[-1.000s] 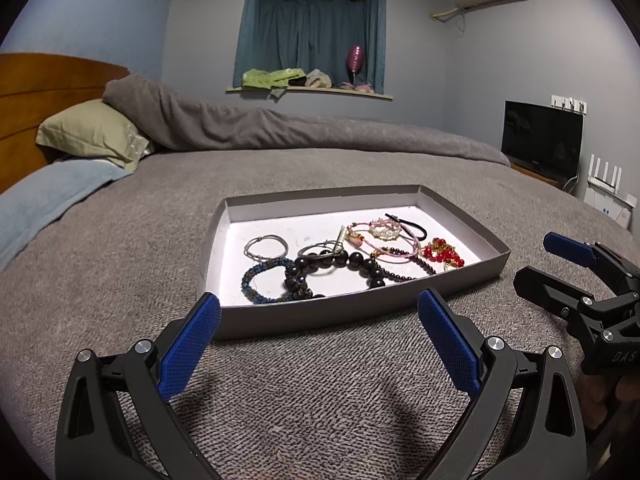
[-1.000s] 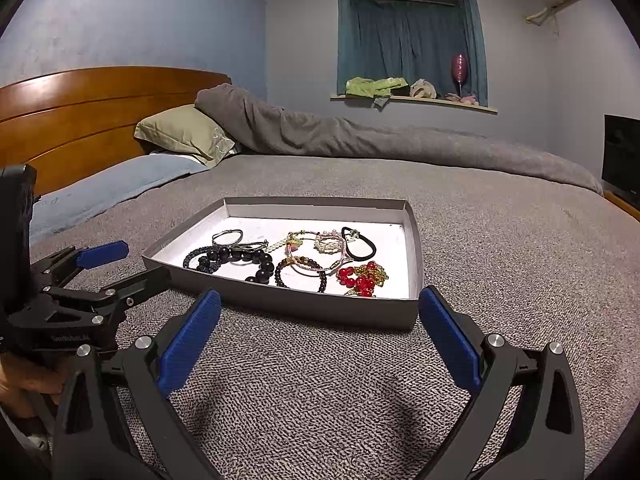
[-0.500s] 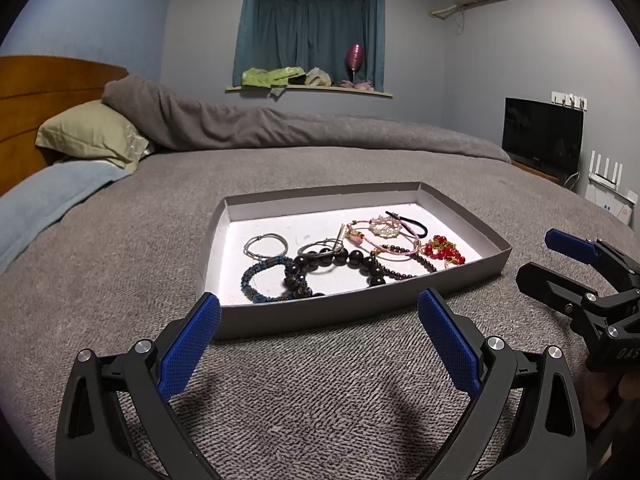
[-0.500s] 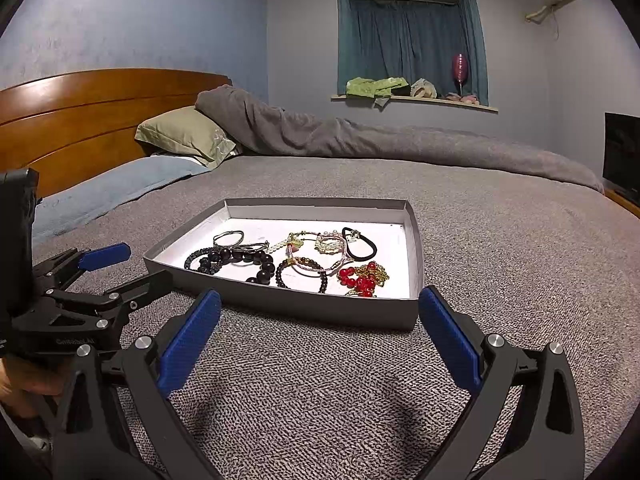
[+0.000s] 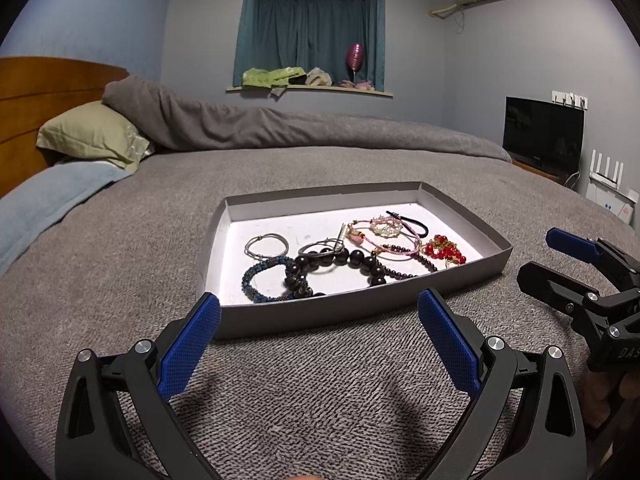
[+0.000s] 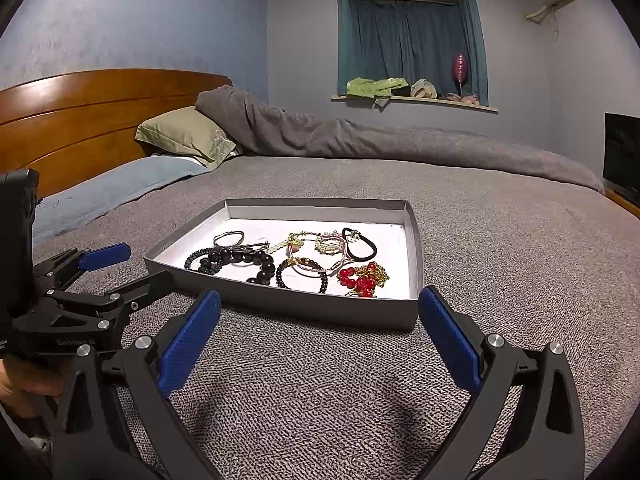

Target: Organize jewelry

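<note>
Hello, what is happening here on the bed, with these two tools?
A person holds one claw in each hand, to organize jewelry. The left claw and the right claw are both open and empty, hovering over the grey bedcover just in front of a shallow grey tray. In the tray lie bracelets, among them a big dark bead bracelet, a red bead piece and a black hair tie. Nothing is picked up yet.

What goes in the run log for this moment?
stage: approach | left gripper: open, empty | right gripper: open, empty | tray: on bed, jewelry inside, untouched
</note>
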The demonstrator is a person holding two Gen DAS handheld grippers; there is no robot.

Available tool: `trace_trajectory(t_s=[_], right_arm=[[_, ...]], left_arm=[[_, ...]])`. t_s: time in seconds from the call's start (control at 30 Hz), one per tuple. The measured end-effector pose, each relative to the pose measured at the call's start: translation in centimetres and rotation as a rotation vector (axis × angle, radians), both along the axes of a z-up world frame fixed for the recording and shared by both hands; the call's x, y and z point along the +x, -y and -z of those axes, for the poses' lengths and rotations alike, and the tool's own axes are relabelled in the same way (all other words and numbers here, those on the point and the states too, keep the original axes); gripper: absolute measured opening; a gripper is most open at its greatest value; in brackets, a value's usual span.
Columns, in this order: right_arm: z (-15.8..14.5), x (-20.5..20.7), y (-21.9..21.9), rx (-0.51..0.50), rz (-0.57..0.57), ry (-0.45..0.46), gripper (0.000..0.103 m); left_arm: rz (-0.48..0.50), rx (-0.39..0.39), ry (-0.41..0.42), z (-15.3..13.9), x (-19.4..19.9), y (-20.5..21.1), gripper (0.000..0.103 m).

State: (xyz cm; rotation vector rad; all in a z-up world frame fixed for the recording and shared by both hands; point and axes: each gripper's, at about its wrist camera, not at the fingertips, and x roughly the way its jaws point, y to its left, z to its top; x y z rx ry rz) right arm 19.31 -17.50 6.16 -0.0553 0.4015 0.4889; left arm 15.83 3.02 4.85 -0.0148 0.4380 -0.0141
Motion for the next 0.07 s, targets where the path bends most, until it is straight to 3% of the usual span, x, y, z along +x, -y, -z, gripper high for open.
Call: trace_trajectory(t_s=[0.07], right_arm=[[-0.02, -0.05, -0.03, 0.001, 0.000, 0.001, 0.098]], left_arm=[[0.000, 0.000, 0.001, -0.03, -0.03, 0.00, 0.098]])
